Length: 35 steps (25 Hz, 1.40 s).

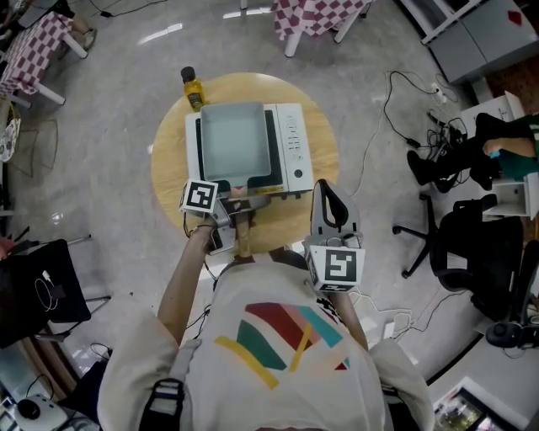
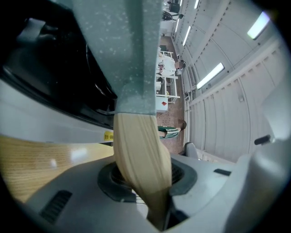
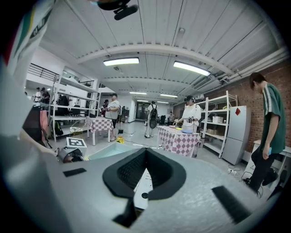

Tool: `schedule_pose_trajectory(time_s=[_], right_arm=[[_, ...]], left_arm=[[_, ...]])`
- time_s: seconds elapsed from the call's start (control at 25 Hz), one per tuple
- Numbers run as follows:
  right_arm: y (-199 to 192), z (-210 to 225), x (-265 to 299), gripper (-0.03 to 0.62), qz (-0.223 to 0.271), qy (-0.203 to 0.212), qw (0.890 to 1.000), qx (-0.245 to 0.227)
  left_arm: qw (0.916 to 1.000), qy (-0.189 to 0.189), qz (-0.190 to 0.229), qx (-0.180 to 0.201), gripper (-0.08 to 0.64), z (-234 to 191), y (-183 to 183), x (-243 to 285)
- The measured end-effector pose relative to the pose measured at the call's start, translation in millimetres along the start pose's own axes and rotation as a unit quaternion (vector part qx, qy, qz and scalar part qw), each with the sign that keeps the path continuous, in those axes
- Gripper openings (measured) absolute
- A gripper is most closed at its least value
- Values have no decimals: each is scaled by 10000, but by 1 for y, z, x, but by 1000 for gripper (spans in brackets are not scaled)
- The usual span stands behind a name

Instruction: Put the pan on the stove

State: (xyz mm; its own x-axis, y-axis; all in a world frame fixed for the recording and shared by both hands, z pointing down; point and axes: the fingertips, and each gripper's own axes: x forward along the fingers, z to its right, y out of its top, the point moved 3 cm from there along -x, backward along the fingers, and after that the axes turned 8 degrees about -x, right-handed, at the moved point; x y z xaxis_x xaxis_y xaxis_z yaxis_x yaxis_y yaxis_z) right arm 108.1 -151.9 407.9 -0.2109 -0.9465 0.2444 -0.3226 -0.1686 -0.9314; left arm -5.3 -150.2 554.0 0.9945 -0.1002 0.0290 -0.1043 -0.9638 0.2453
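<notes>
A square grey-green pan (image 1: 234, 141) sits flat on the white stove (image 1: 292, 147), on a round wooden table (image 1: 168, 160). Its wooden handle (image 1: 245, 234) points toward me. My left gripper (image 1: 238, 207) is at that handle. In the left gripper view the handle (image 2: 138, 150) runs down between the jaws of this gripper (image 2: 148, 182), with a thin dark gap beside it, so the jaws stand slightly open around it. My right gripper (image 1: 324, 192) hovers at the table's near right edge, shut and empty. In the right gripper view this gripper (image 3: 144, 175) faces the pan (image 3: 109, 151).
A yellow bottle (image 1: 193, 88) stands at the table's far left edge. Office chairs (image 1: 472, 244) and floor cables (image 1: 387, 101) lie to the right, and checkered tables (image 1: 316, 15) stand behind. People stand farther back in the room, one close at right (image 3: 268, 132).
</notes>
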Motion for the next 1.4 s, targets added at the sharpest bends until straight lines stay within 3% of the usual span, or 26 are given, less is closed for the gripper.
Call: schedule_pose_trajectory(time_s=[0.2,0.4,0.8,1.24,1.4], right_arm=[[0,-2,1,-2,-13,48,10000,-6],[-2,-6,4,-2,-39,122,9999,17],[4,-15,13,-2,28,307,9995,3],[13,-42,31,-2,167,807,9965,-108],[20,-57,39,-2,221,1025,9944,-132]], left_arm=[[9995,-123,76,-279,162,1,-1,-1],[9977,-486,221,-411,243,8,3,0],[9970,-398,531,-388,267,2,6,-18],[9944,-351,928,-353,297,-1,5,-54],[9912,-45,1318,-66,305,-8,9,-76]])
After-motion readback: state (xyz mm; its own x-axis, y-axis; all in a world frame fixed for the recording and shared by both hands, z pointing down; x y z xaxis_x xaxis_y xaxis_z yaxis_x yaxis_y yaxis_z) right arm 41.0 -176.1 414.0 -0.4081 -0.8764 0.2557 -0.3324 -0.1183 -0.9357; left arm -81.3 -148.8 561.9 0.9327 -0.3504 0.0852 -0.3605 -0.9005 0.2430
